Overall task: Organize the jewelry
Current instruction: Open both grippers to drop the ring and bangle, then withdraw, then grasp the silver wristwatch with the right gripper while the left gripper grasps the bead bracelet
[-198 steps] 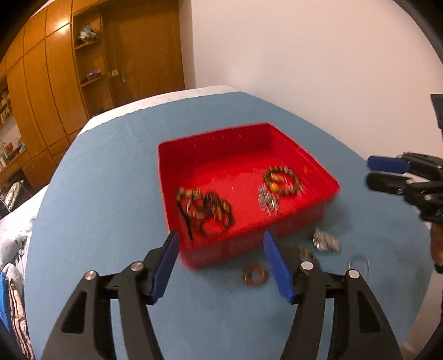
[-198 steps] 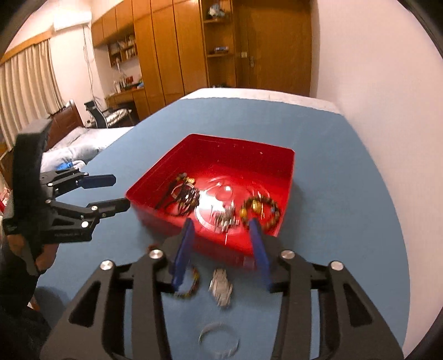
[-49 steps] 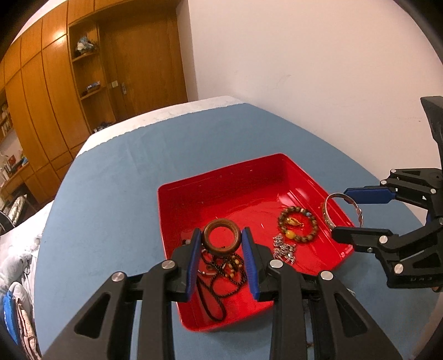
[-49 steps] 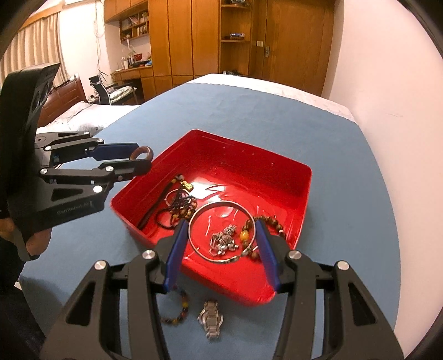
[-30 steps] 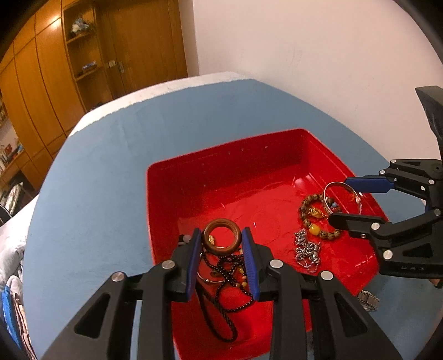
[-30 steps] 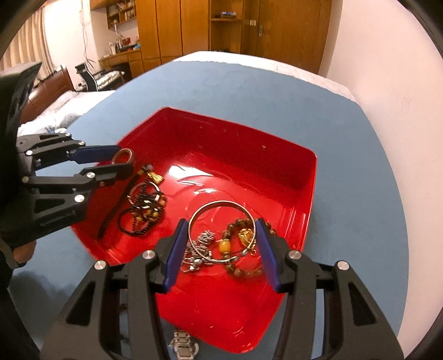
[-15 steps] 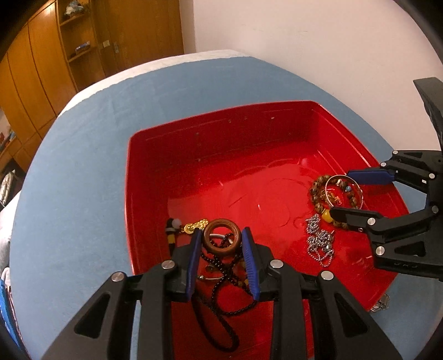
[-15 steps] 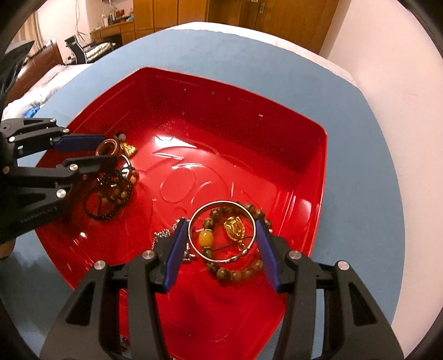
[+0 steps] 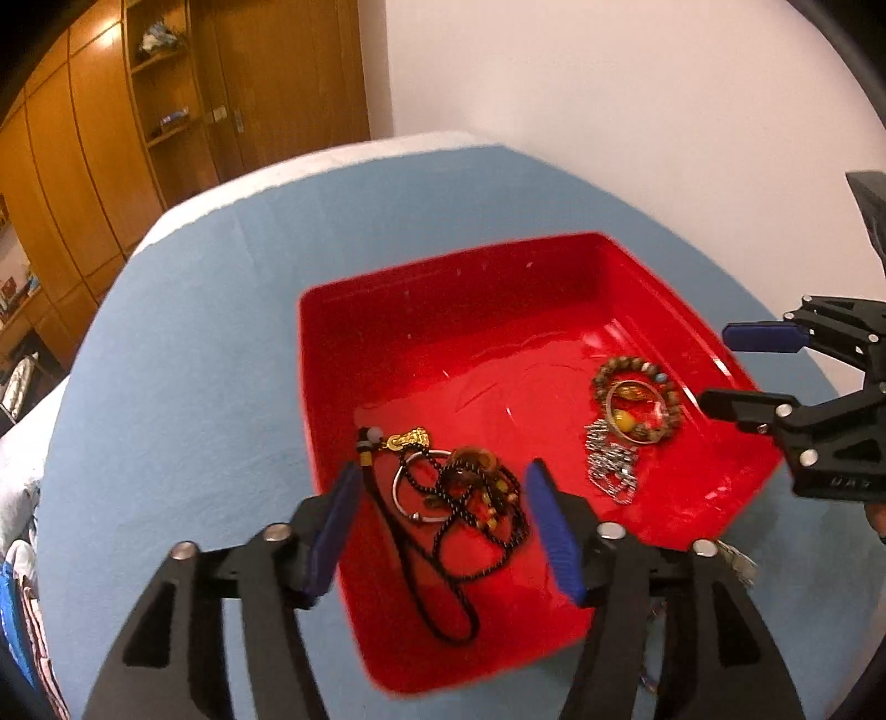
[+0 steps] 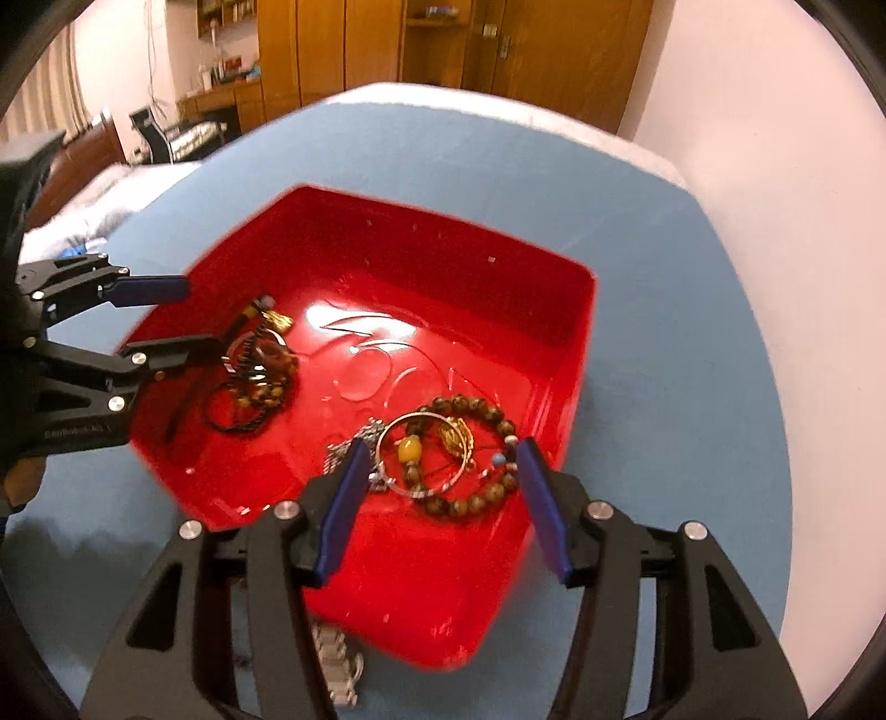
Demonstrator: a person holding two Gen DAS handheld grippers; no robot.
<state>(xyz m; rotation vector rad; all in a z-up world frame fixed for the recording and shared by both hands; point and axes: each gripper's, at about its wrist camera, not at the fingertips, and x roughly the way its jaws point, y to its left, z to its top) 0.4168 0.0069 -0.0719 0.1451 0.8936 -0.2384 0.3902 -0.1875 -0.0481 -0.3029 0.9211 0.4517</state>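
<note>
A red tray (image 9: 443, 288) (image 10: 576, 343) sits on the blue table. My left gripper (image 9: 443, 520) is open and empty above the tray's near left part. Below it the brown wooden ring (image 9: 473, 462) lies on a pile of black cords and beads (image 9: 465, 515). My right gripper (image 10: 437, 498) is open and empty over the tray's near right part. The silver bangle (image 10: 426, 457) lies on the brown bead bracelet (image 10: 470, 498), next to a silver chain (image 10: 354, 443). Each gripper shows in the other's view: the right one (image 9: 742, 371), the left one (image 10: 171, 315).
A metal watch (image 10: 338, 675) lies on the blue cloth (image 9: 183, 360) just outside the tray's near edge. A white wall (image 9: 609, 111) stands close behind the table. Wooden cabinets (image 10: 343, 39) and a bed (image 10: 111, 194) lie beyond.
Both grippers have opened. The wooden ring dropped from the left gripper onto the cord pile. The silver bangle dropped from the right gripper onto the bead bracelet. Both grippers have pulled back and up.
</note>
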